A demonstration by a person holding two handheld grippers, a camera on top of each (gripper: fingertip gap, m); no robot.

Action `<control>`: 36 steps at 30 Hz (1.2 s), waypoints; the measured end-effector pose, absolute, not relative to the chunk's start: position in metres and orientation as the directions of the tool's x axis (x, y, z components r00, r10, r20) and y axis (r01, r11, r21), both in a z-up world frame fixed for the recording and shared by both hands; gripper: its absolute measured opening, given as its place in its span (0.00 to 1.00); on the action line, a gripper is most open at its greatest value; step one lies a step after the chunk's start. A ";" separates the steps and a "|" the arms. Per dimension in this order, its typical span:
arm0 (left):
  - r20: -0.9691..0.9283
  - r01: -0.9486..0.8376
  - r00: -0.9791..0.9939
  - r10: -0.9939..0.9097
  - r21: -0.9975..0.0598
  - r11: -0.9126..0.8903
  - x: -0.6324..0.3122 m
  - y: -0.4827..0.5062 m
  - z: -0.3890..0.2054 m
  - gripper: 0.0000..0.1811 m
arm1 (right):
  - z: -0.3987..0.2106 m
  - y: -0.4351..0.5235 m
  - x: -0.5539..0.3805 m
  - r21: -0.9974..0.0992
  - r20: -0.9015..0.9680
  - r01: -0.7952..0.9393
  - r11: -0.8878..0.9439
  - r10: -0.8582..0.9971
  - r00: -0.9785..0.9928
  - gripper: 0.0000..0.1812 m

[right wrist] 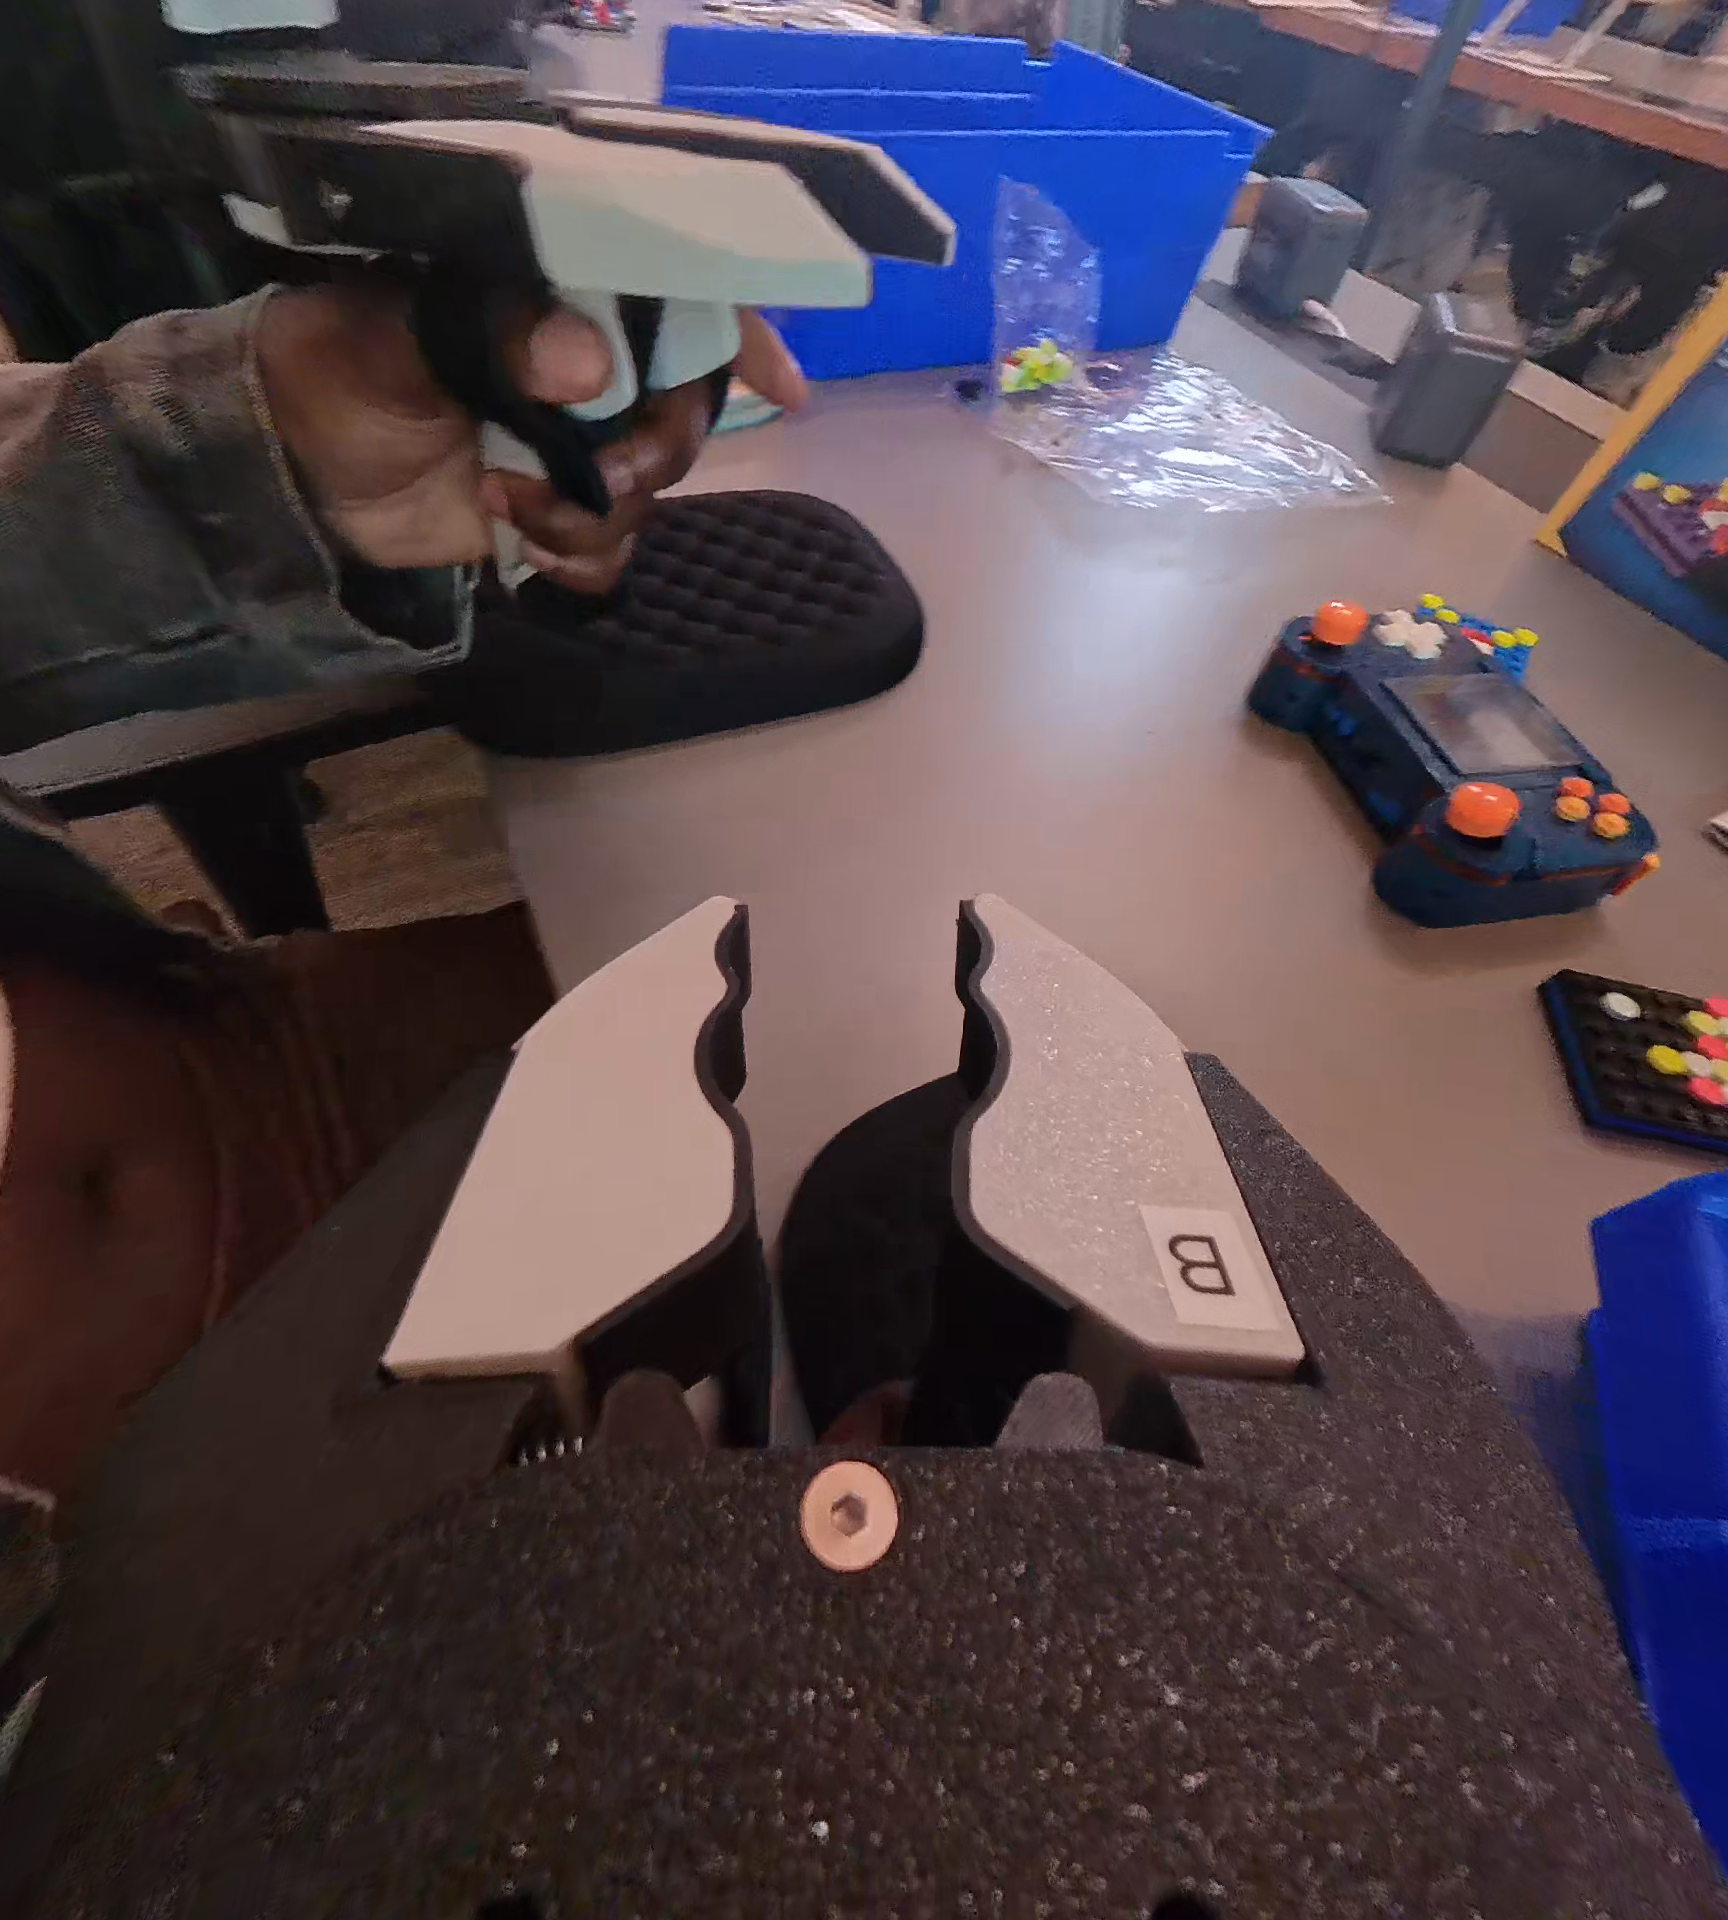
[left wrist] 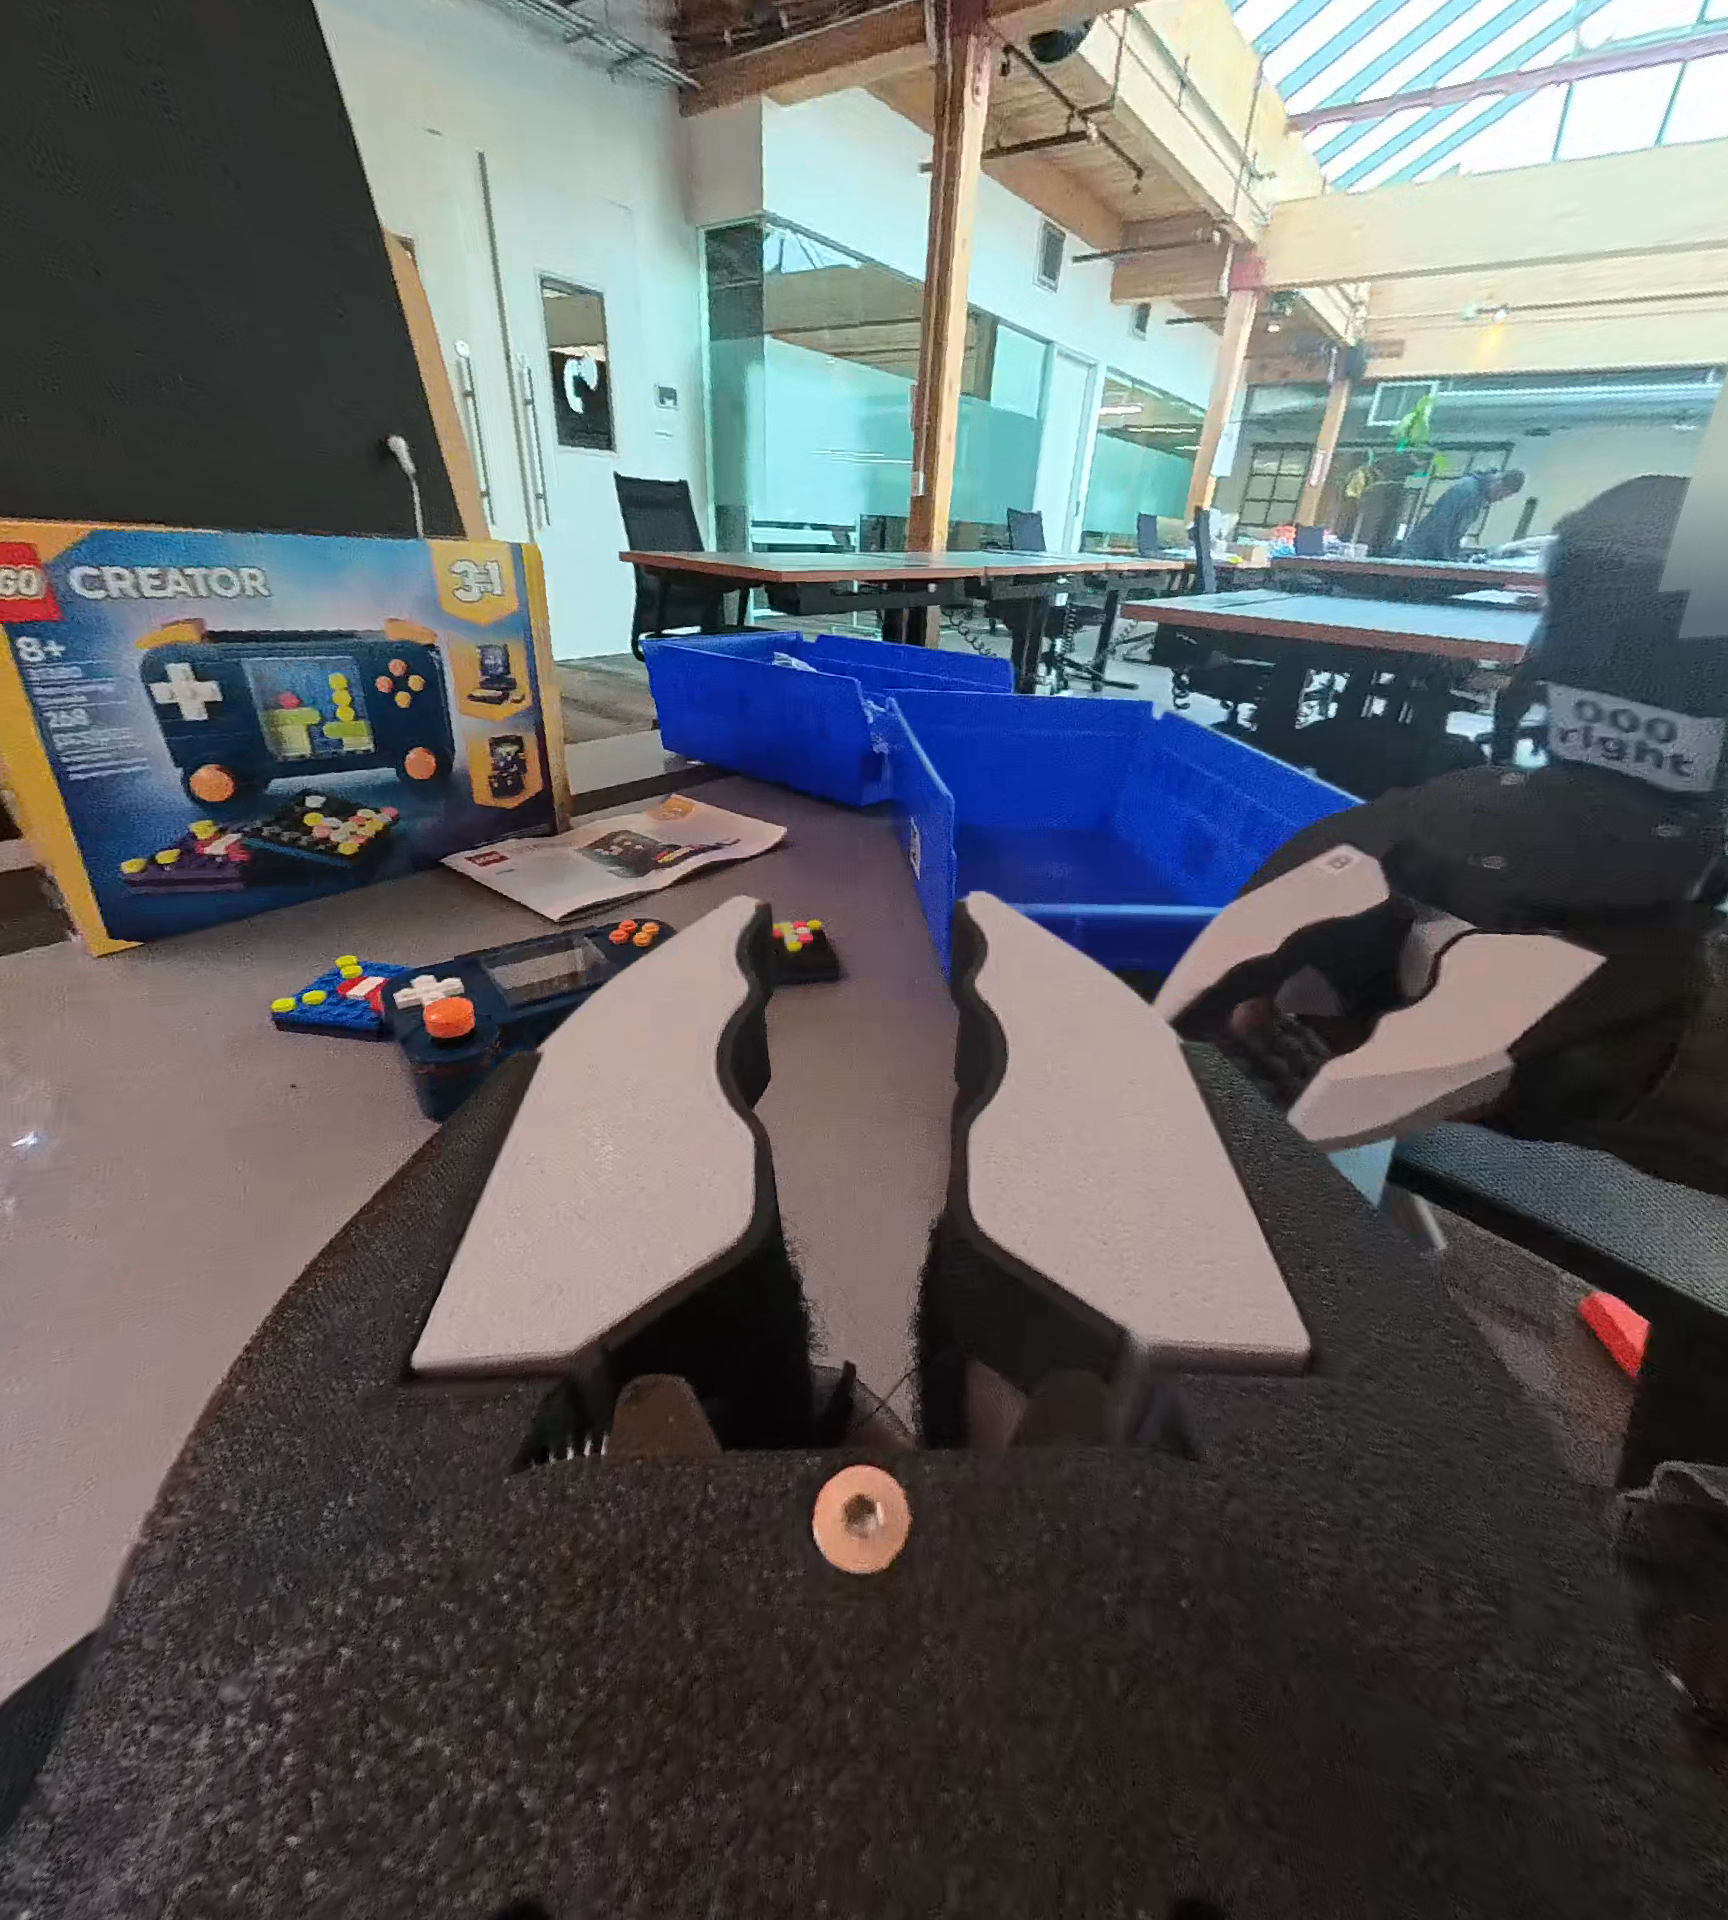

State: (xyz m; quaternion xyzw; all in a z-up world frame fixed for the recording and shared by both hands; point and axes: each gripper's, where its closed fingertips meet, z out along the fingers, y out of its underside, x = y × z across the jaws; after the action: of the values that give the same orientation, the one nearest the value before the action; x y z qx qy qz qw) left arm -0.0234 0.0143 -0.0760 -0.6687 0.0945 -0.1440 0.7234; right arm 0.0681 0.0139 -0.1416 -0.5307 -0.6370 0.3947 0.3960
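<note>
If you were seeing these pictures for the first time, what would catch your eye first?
Most likely the dark blue brick-built game console with orange knobs, lying on the grey table ahead and to the right of the open right hand-held gripper. Next, the bright blue bins past the open left hand-held gripper, and the colourful toy box standing upright at far left.

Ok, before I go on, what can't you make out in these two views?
- Contents of the near blue bin: left wrist view, its front wall hides the floor.
- Toy box: right wrist view, cut off by the right edge.
- Handheld console model: left wrist view, its right end sits behind the left tool.
- Pieces in the clear bag: right wrist view, too small.
</note>
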 end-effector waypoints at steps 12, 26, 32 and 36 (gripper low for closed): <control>0.082 0.126 0.964 -0.252 -0.979 0.162 -0.007 -0.078 -0.071 0.17 | -0.247 -0.103 0.114 -0.772 0.012 0.603 0.198 0.954 -0.298 0.26; 0.060 0.097 0.924 -0.378 -0.992 0.081 0.020 -0.095 -0.081 0.17 | -0.328 -0.083 0.100 -0.582 0.112 0.721 0.375 0.916 -0.386 0.33; 0.110 0.124 0.857 -0.503 -0.992 -0.007 0.031 -0.096 -0.095 0.19 | -0.247 -0.103 0.097 -0.785 0.231 0.458 0.418 0.882 -0.411 0.31; 0.063 0.042 0.657 -0.751 -0.998 -0.047 0.074 -0.116 -0.106 0.20 | -0.166 -0.094 0.101 -0.900 0.273 0.252 0.357 0.909 -0.314 0.31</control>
State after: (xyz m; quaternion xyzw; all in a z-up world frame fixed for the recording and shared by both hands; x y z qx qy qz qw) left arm 0.0739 -0.1164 -0.1057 -0.6526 0.2714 -0.3124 0.6347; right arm 0.1012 -0.0937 -0.1655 -0.4093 -0.7092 0.3925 0.4189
